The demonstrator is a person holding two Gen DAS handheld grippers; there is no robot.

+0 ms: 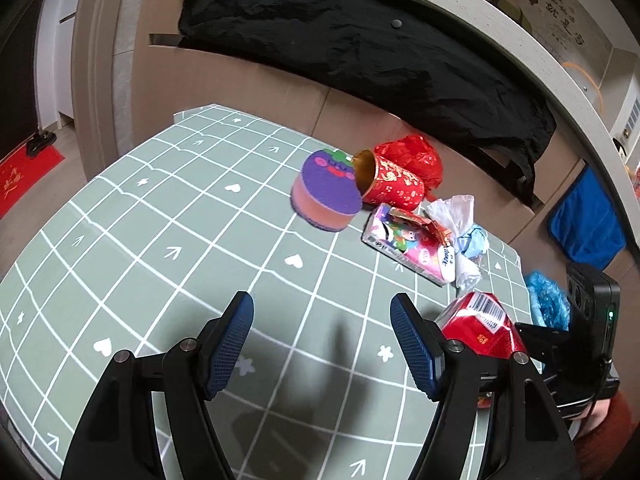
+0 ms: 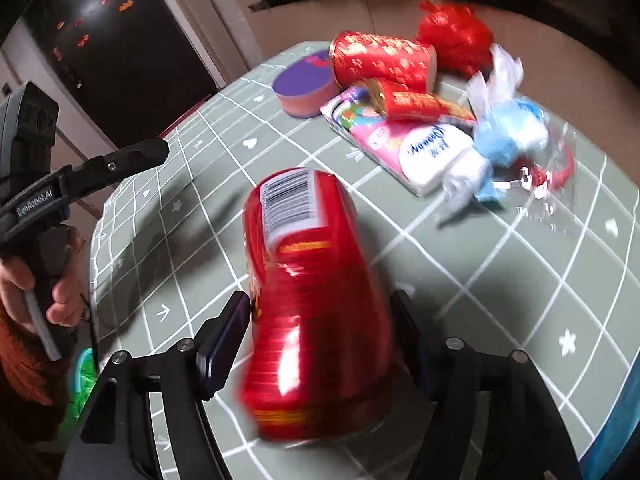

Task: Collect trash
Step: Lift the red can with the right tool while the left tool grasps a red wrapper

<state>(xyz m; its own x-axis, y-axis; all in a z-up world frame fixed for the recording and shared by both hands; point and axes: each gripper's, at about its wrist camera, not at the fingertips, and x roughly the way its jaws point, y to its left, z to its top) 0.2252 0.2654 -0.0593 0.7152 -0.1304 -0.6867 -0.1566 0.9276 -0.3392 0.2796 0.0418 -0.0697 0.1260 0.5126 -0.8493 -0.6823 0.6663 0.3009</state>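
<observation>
Grid-patterned tablecloth [image 1: 160, 240]; black cloth [image 1: 360, 52]; red doormat [image 1: 24, 176]

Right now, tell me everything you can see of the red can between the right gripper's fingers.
The red can is a shiny, metallic-looking cylinder with a white barcode label near its far end and yellow bands of print. It looks blurred. It lies lengthwise between the fingers of the right gripper, its barcode end pointing away towards the other trash, over the green checked tablecloth. The left finger sits against its side; whether the right one presses cannot be told.

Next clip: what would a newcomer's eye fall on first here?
The shiny red can with a barcode label, blurred, sits between the right gripper's jaws over the green grid tablecloth. Beyond it lies a bright heap: a red-and-gold paper cup, a purple sponge, and crumpled plastic wrappers.
</observation>
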